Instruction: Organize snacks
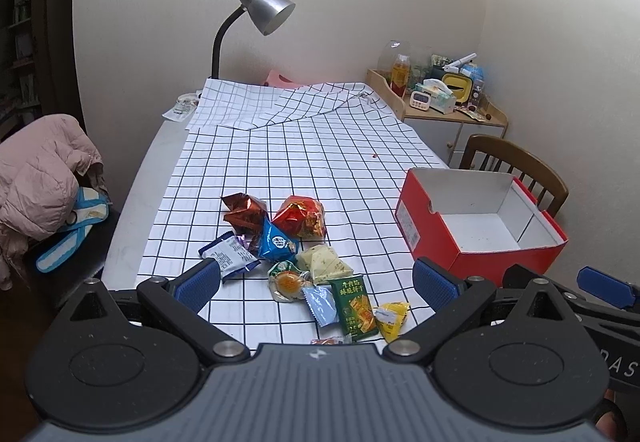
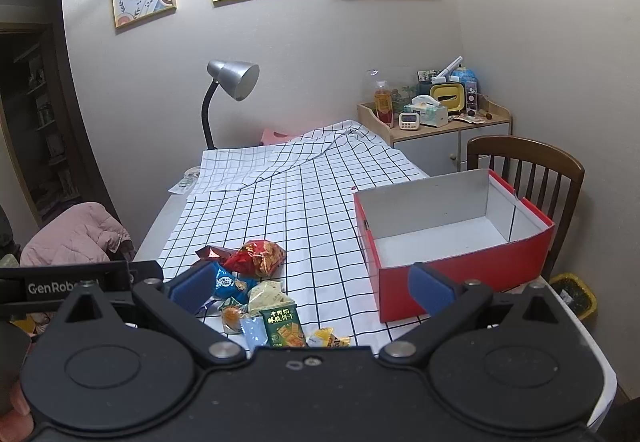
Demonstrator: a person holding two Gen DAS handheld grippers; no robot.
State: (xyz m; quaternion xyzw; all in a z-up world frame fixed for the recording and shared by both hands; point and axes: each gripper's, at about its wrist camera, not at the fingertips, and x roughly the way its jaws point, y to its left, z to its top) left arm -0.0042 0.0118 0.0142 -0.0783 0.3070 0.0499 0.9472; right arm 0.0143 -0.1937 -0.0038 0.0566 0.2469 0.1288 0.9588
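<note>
A pile of several snack packets lies on the checked tablecloth near the front edge: a red bag, a dark red foil bag, a blue packet, a green biscuit packet, a yellow packet and others. An empty red box with a white inside stands to their right. My left gripper is open and empty above the pile. My right gripper is open and empty between the pile and the box.
A silver desk lamp stands at the table's far end. A wooden chair is behind the box. A cluttered cabinet stands in the corner. A pink jacket lies on a chair at the left. A yellow bin sits on the floor at right.
</note>
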